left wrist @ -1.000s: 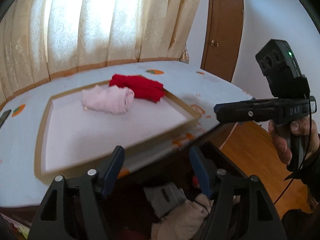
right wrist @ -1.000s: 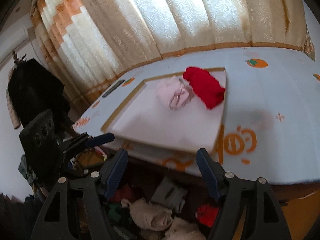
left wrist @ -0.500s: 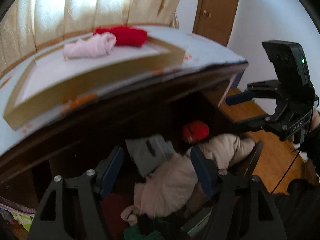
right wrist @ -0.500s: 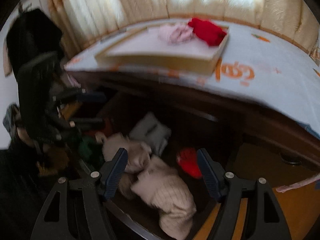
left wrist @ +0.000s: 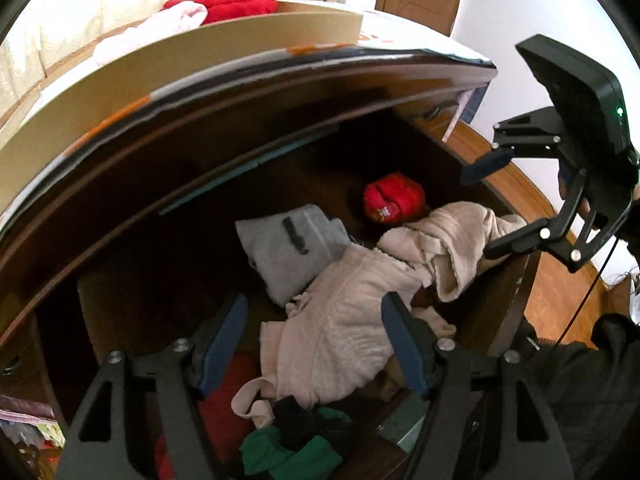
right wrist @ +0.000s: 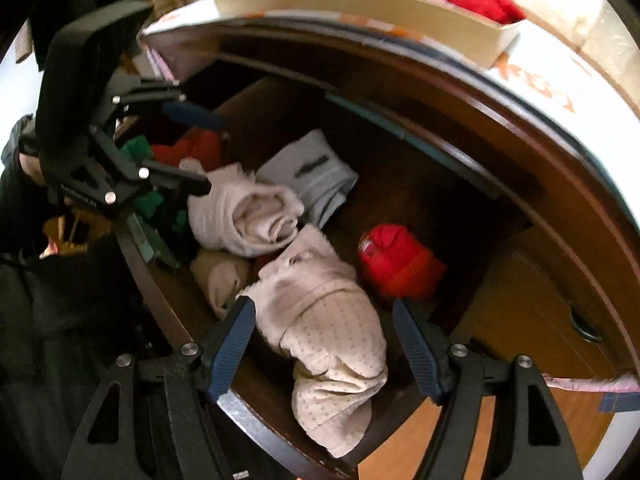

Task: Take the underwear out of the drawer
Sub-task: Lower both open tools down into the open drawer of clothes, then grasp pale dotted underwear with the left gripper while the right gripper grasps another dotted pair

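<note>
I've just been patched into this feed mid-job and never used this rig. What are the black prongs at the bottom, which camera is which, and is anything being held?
Each picture comes from a camera mounted on a hand-held gripper, looking along its two blue-padded fingers. The left wrist view shows the left gripper at the bottom and the right one at the side; the right wrist view shows the right gripper. Both stand open over an open drawer and hold nothing. Inside lie beige underwear, a grey folded piece, a red bundle and green cloth. Up on the tray sit red and pink garments.

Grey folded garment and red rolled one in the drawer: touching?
Apart. The right wrist view shows bare dark drawer floor between the grey folded garment and the red rolled one.
</note>
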A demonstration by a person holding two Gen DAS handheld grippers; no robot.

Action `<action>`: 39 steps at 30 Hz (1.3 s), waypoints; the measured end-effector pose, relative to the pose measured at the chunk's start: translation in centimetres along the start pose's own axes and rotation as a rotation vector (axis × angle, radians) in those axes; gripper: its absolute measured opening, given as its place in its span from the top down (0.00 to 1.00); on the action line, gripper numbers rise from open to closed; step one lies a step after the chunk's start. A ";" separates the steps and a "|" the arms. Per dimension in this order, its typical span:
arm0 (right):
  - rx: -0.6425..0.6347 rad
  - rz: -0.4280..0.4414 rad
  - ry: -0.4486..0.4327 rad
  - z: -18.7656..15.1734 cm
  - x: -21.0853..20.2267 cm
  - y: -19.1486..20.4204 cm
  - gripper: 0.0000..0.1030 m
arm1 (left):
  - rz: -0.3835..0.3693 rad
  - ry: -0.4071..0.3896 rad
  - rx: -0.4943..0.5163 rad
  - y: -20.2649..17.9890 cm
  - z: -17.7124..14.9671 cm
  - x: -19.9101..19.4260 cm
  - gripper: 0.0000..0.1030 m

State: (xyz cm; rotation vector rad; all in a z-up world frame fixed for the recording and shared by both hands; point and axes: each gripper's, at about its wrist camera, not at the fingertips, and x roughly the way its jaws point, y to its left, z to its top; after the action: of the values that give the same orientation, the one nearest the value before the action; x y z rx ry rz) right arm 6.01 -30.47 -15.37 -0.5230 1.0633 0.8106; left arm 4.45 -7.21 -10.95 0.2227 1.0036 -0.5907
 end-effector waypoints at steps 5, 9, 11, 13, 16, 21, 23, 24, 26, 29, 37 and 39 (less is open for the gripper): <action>-0.034 -0.002 0.066 0.4 1.2 0.1 0.29 | -0.014 0.034 0.022 -0.2 0.2 0.9 0.32; -0.016 0.002 0.131 0.6 2.6 -0.3 0.29 | -0.020 0.062 0.031 -0.4 0.2 1.6 0.32; -0.018 0.013 0.145 0.6 3.1 -0.4 0.29 | -0.026 0.079 0.033 -0.4 0.3 1.9 0.32; -0.008 0.019 0.155 0.8 3.5 -0.7 0.29 | -0.032 0.089 0.034 -0.4 0.4 2.2 0.32; -0.008 0.030 0.164 1.0 4.1 -0.7 0.29 | -0.038 0.107 0.045 -0.6 0.7 2.6 0.30; -0.036 0.031 0.195 1.0 5.7 -0.4 0.29 | -0.060 0.143 0.088 -1.5 1.2 3.3 0.29; -0.036 0.033 0.196 1.2 5.8 -0.1 0.29 | -0.072 0.166 0.103 -1.8 1.3 3.9 0.29; -0.035 0.033 0.194 1.2 5.9 -0.2 0.29 | -0.069 0.174 0.111 -1.9 1.4 4.1 0.29; -0.037 0.029 0.190 1.2 6.0 -0.2 0.30 | -0.075 0.204 0.128 -2.3 1.5 4.8 0.29; -0.035 0.027 0.182 1.2 5.9 -0.3 0.30 | -0.067 0.233 0.146 -2.5 1.7 5.5 0.29; -0.026 0.018 0.165 0.5 5.4 0.0 0.30 | -0.097 0.272 0.099 -1.5 2.6 6.9 0.29; -0.021 0.022 0.157 0.4 5.2 0.3 0.31 | -0.104 0.270 0.092 -1.2 2.3 6.8 0.32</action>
State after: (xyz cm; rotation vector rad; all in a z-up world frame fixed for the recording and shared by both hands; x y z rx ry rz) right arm 7.32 -28.34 -19.99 -0.6012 1.2082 0.8101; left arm 8.15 -11.61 -15.32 0.3393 1.2553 -0.7151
